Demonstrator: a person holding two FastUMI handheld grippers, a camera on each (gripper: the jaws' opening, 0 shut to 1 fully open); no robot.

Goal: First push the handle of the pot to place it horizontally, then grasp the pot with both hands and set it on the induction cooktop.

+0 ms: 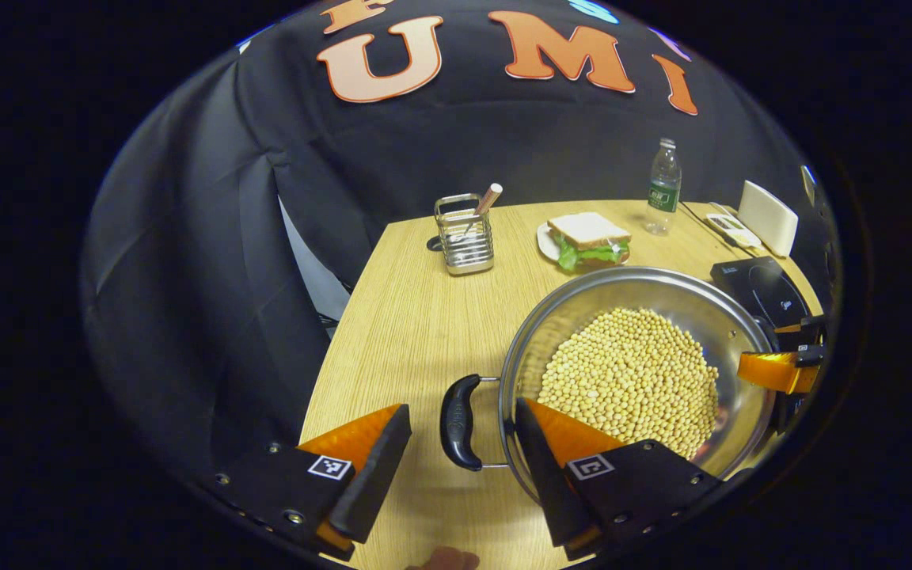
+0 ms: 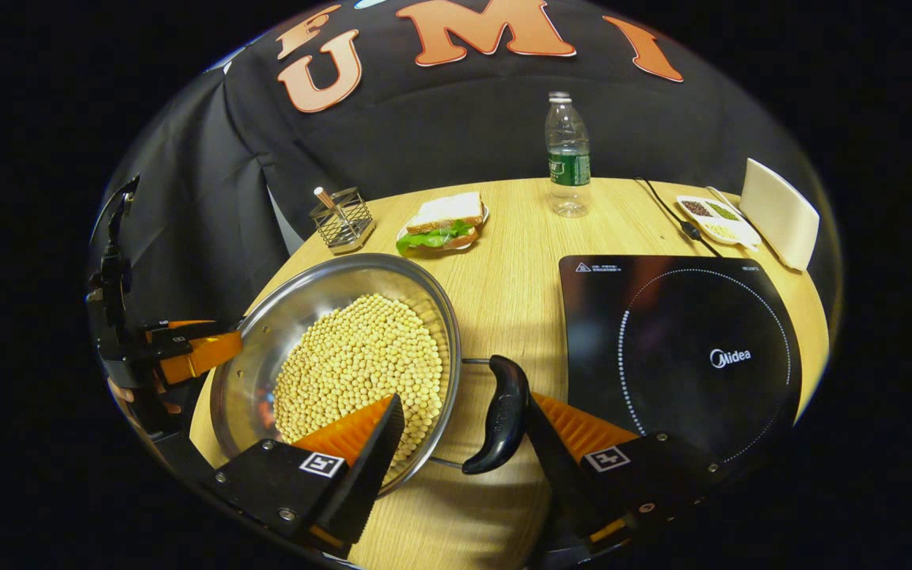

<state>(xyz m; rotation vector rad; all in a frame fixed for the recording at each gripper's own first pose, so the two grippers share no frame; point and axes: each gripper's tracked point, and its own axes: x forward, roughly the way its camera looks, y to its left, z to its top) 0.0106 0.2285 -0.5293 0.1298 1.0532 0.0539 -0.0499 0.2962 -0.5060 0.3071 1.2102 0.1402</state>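
**Both grippers straddle the pot's side handles, jaws apart**

In the left gripper view, the steel pot (image 1: 646, 372) of soybeans (image 1: 632, 380) sits at the lower right of the frame on the wooden table (image 1: 408, 332). The left gripper (image 1: 464, 467) is spread wide at the bottom centre, its fingers on either side of the pot's black handle (image 1: 458, 422), one outside it and the other reaching over the rim; neither clearly presses on it. Above are a wire utensil holder (image 1: 465, 235), a sandwich on a plate (image 1: 587, 241) and a water bottle (image 1: 663, 188).

In the right gripper view, the pot fills the lower left, and its other handle (image 2: 501, 416) lies between the parted fingers of the right gripper (image 2: 468, 459) at the bottom centre. The inner finger sits over the beans; the outer one lies just beside the handle. The induction cooktop (image 2: 678, 356) lies at the right of the frame, bare, near the pot but apart from it. A condiment tray (image 2: 716, 218) and a white box (image 2: 779, 212) sit at the upper right.
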